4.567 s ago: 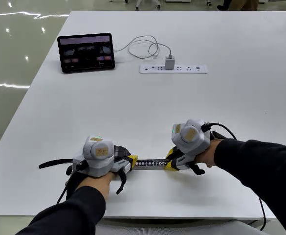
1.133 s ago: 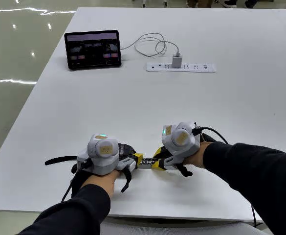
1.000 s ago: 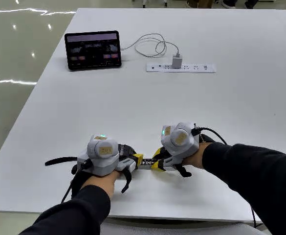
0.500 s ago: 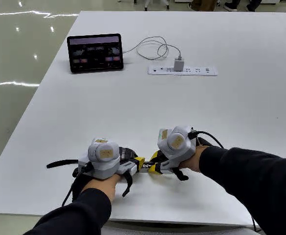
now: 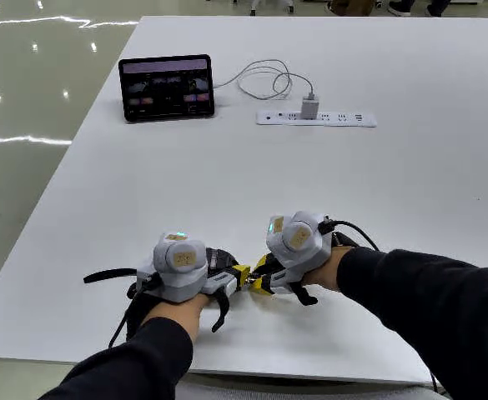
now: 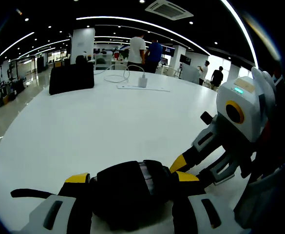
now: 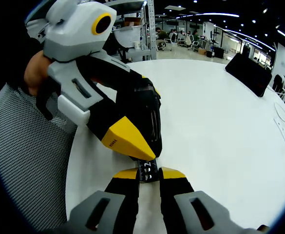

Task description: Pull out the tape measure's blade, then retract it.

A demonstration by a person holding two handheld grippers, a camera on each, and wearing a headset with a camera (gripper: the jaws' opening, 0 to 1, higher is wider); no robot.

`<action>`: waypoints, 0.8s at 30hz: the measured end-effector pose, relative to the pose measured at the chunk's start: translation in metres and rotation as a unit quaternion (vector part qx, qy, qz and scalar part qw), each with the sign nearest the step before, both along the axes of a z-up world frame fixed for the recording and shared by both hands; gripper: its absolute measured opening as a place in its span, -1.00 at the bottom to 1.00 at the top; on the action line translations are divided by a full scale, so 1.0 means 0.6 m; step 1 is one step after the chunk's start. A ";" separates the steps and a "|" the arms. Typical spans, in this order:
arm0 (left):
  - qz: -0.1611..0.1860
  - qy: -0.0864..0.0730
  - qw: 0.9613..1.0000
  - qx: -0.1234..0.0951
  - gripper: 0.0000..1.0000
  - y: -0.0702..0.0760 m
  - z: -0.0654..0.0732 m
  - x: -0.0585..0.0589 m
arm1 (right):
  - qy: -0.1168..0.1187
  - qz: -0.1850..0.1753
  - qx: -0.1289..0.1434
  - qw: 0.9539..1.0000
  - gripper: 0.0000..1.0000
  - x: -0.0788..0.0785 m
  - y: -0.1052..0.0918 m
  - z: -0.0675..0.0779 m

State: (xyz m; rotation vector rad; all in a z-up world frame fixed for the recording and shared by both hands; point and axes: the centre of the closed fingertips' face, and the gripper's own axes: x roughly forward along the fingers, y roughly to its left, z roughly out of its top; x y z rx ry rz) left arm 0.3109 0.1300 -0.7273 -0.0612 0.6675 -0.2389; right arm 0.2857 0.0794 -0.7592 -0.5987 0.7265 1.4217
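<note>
left gripper (image 6: 132,178) clamped on tape measure case (image 7: 144,114); right gripper (image 7: 148,174) pinched shut on short exposed blade (image 7: 147,167), close beside case.

In the head view, the tape measure (image 5: 218,260) is largely covered by the body of the left gripper (image 5: 237,277); a dark part of its case is exposed at 1 o'clock of that body. The blade (image 5: 249,281) is too small for its markings to be read. The content of the tablet (image 5: 167,87) screen cannot be identified. The right sleeve (image 5: 427,308) is cut off at 4 o'clock.

In the left gripper view, the lower case is hidden behind the 2 jaws, and the right gripper (image 6: 183,169) is cut off at 3 o'clock.

In the right gripper view, the blade's end is concealed between the clamped yellow tips, and its figures are blurred.
</note>
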 end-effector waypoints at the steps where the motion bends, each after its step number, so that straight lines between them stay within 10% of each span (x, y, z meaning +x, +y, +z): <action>1: 0.000 0.000 1.000 0.000 0.26 0.000 0.000 0.000 | -0.002 0.001 0.001 1.000 -0.77 0.000 0.001 0.000; 24: 0.002 0.001 1.000 0.000 0.26 0.001 0.000 0.000 | -0.009 0.003 0.008 1.000 -0.78 -0.004 0.000 0.000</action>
